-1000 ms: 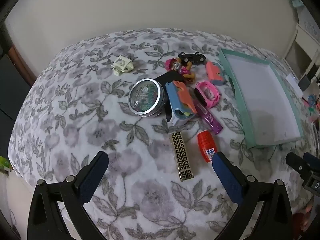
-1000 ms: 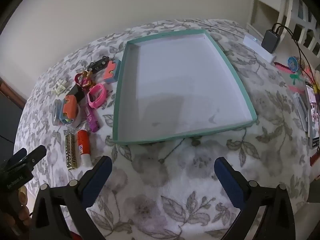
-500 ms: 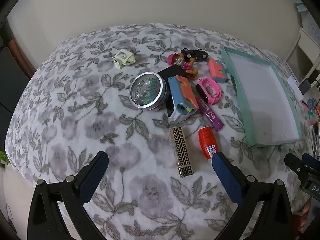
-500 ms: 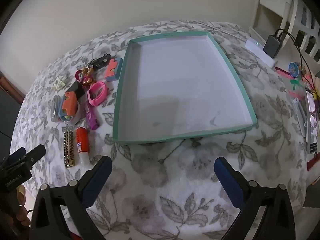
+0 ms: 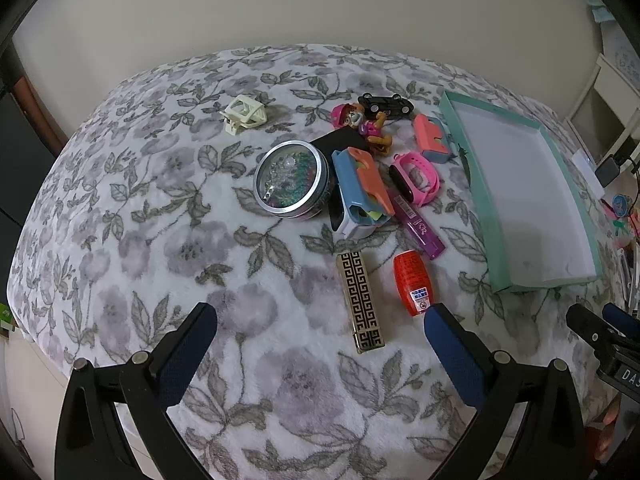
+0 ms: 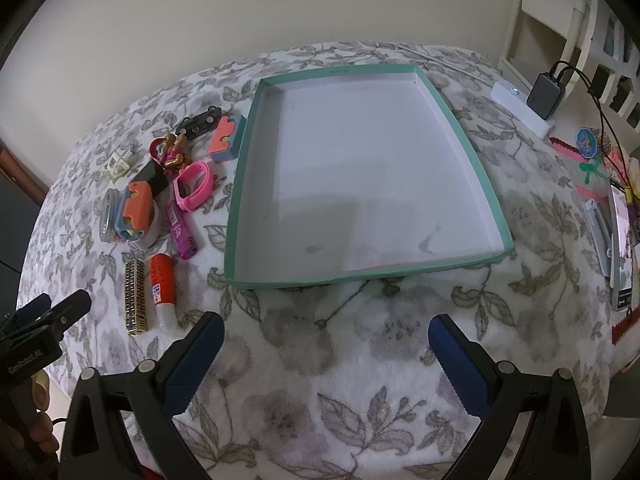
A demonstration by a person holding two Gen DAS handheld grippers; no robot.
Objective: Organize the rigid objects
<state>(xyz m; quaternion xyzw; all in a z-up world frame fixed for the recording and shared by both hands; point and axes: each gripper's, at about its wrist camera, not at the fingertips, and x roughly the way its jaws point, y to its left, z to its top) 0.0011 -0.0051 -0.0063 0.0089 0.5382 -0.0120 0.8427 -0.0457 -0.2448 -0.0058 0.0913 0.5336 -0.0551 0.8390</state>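
Note:
A pile of small objects lies on a floral blanket: a gold patterned case [image 5: 361, 301], a red glue stick [image 5: 412, 281], a round tin [image 5: 292, 182], a blue-orange case [image 5: 360, 188], a pink wristband [image 5: 416, 178], a purple tube [image 5: 418, 228], a toy figure [image 5: 360, 122], a black toy car [image 5: 386, 105] and a cream hair clip [image 5: 244, 114]. An empty teal tray [image 6: 492, 200] sits to their right. My left gripper [image 5: 320, 326] is open just in front of the gold case. My right gripper [image 6: 326, 332] is open in front of the tray.
A white power strip with a charger [image 6: 524, 104], a phone [image 6: 622, 248] and small items lie right of the tray. A white shelf [image 6: 560, 12] stands at the back right. The blanket's front edge is near both grippers.
Both views have drawn back a little, so the objects and the tray look slightly smaller and farther. Both grippers stay open.

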